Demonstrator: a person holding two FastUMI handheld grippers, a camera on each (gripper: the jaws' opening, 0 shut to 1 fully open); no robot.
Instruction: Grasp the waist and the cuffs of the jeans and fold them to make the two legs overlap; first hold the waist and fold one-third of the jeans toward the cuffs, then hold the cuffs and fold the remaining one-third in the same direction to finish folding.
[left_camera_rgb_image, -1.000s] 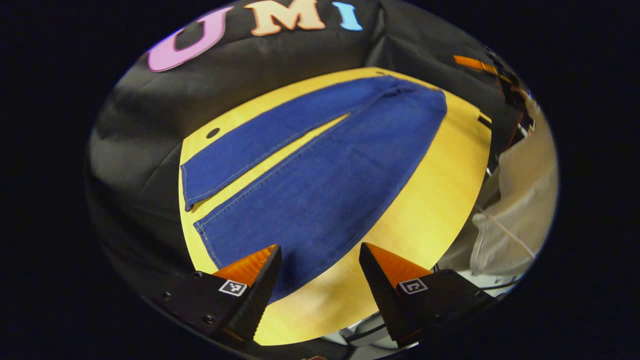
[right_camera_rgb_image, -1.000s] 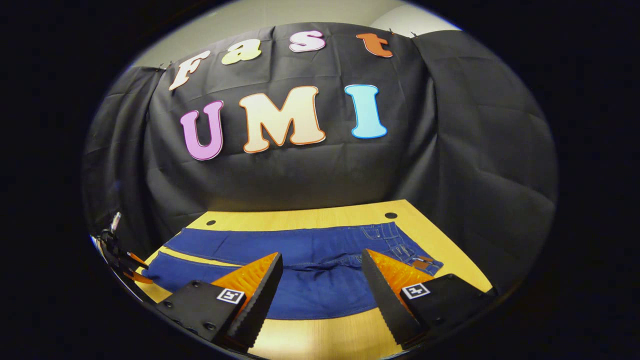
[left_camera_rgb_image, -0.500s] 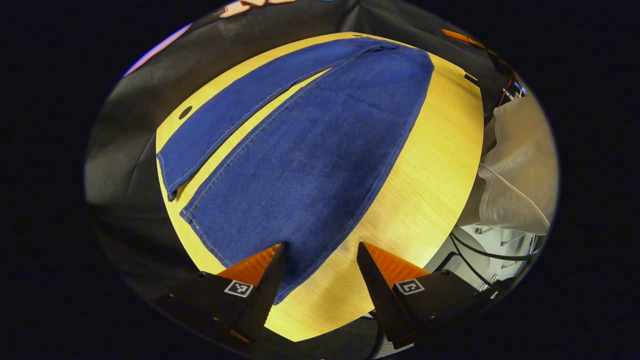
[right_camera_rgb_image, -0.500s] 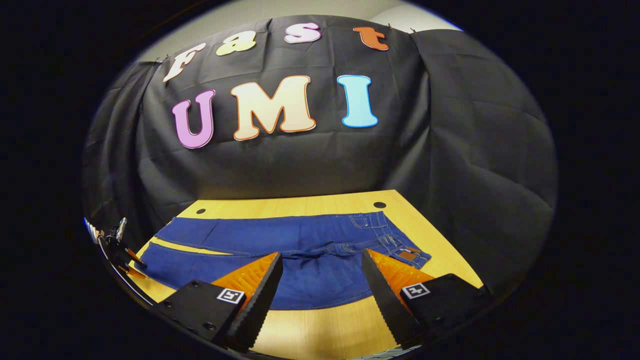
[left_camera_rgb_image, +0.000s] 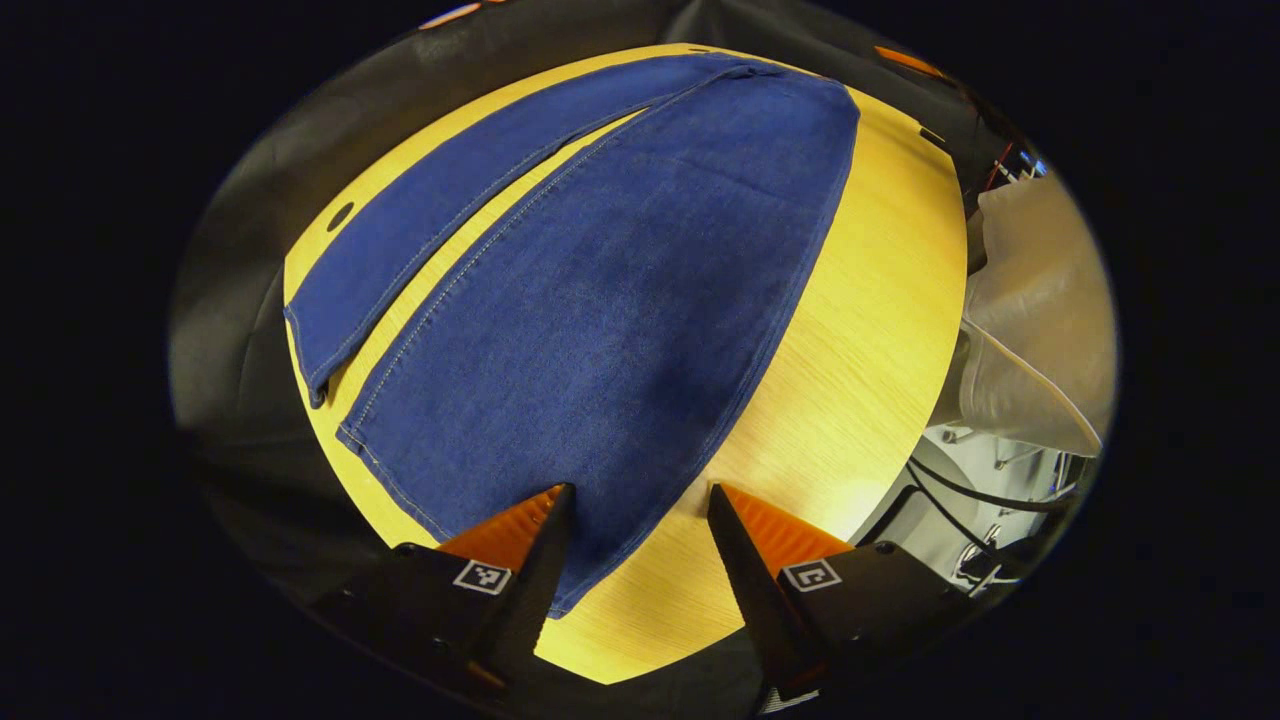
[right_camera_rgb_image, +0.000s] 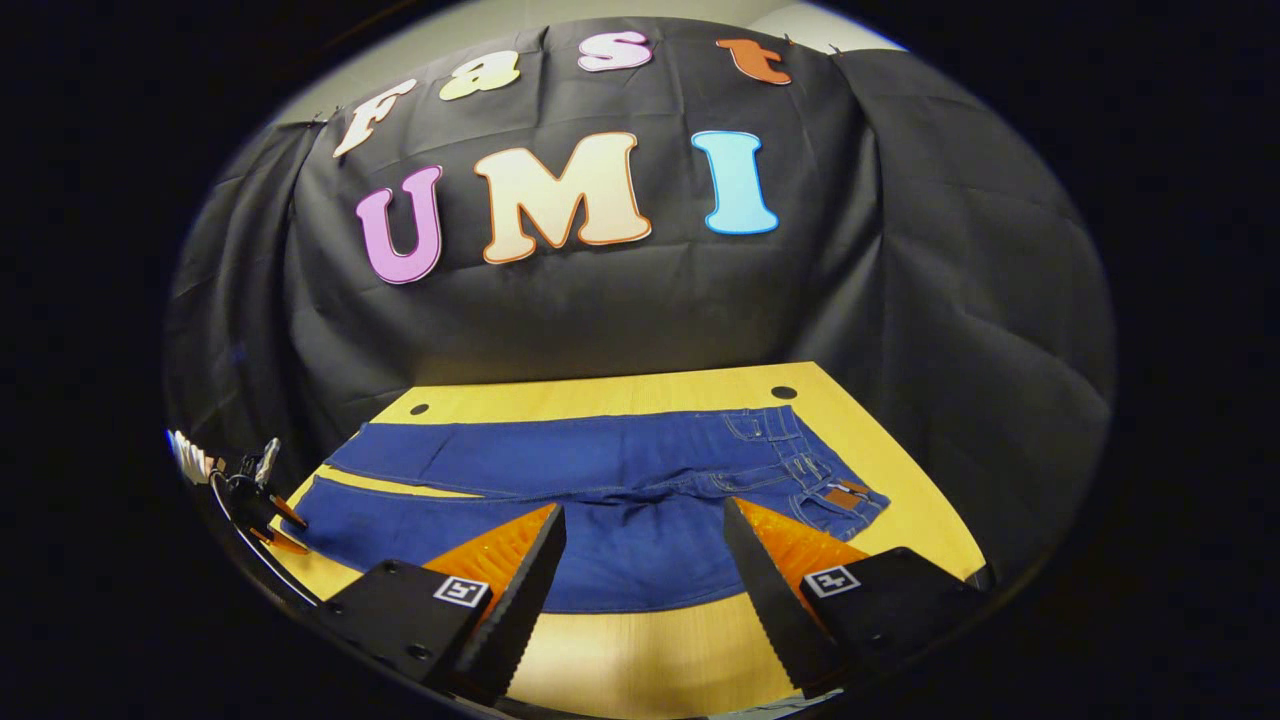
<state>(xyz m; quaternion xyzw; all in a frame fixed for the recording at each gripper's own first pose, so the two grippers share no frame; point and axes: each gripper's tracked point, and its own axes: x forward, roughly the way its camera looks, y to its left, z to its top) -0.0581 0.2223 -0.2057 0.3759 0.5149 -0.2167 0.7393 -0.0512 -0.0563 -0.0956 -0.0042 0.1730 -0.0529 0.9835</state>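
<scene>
- Closing in on the near leg's cuff, the left gripper (left_camera_rgb_image: 632, 545) has dropped lower and nearer over the last second; in the left gripper view the denim now spreads wider and the cuff corner lies right between its two fingers, which stand apart and hold nothing.
- Judging by that, the first fold is about to begin: the left side is lining up on the cuff end, and I would say no grasp has been made yet.
- The right gripper (right_camera_rgb_image: 645, 575) has barely shifted over the same second; it hangs above the front edge of the table (right_camera_rgb_image: 640, 640), fingers apart and empty, aimed at the seat of the jeans rather than at the waistband itself.
- That suggests it must go farther toward the waist end before the legs can be brought together.
- The jeans (right_camera_rgb_image: 600, 500) lie flat and spread lengthwise along the yellow wooden table, dark blue, with both legs side by side and a narrow strip of tabletop showing between them.
- The waist (right_camera_rgb_image: 815, 480) sits at the right end in the right gripper view, with belt loops, pockets and a small brown patch visible.
- The cuffs (left_camera_rgb_image: 400, 480) lie at the opposite end near the table's edge, pale stitching running along hems and seams.
- A small dark hole (right_camera_rgb_image: 784, 392) marks the table's far corner beside the waist.
</scene>
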